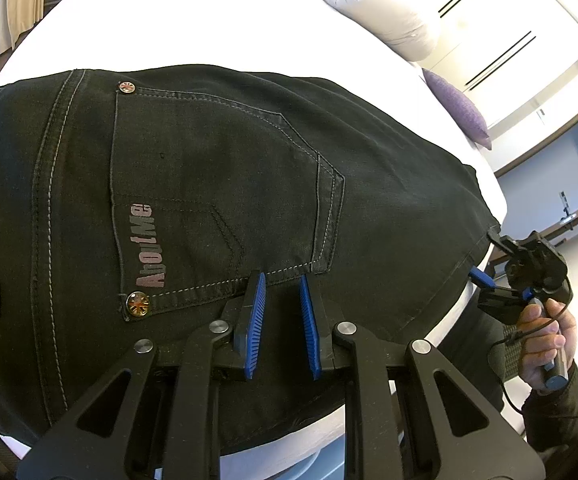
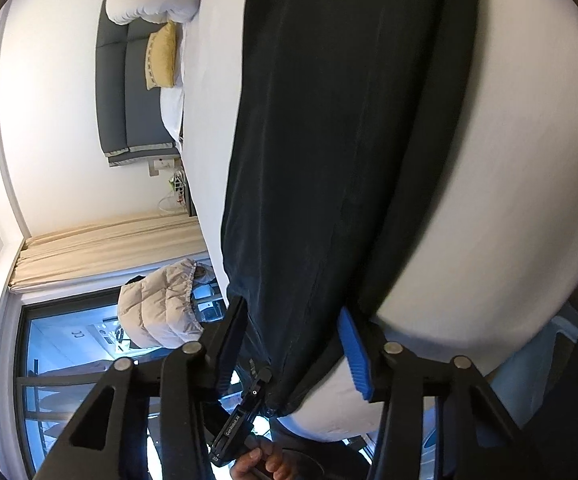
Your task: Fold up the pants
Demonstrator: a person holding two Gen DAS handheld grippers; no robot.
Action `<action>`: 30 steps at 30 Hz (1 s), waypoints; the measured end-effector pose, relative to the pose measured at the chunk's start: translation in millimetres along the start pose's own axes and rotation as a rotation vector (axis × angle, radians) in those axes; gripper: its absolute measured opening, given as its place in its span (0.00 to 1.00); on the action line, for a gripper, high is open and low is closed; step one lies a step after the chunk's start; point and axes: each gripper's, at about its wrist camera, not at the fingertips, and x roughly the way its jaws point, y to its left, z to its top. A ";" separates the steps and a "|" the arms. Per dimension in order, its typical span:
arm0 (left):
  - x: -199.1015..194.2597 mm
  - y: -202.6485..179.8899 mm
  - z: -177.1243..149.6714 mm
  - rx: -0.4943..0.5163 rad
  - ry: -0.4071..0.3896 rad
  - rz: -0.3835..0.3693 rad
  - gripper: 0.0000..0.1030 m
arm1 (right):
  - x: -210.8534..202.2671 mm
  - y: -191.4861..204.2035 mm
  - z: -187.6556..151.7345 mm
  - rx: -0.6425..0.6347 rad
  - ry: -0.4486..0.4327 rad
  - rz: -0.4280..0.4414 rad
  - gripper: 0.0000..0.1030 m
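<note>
Black pants (image 1: 217,184) lie flat on the bed (image 1: 193,20), left gripper (image 1: 282,280) parted empty over the back pocket, right gripper (image 2: 293,316) wide open astride the hem.

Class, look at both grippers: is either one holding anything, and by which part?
Neither grips anything. The left gripper is open over the pants near the back pocket; the right gripper is open around the leg hem.

A bedroom is indicated by a white-sheeted bed (image 1: 209,32), a padded grey headboard (image 2: 129,92), pillows (image 2: 163,56) and drawn curtains (image 2: 109,248).
</note>
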 end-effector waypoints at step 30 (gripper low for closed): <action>-2.4 -0.1 12.6 0.028 0.032 0.002 0.17 | 90.3 29.5 -46.4 -0.199 0.201 -0.069 0.05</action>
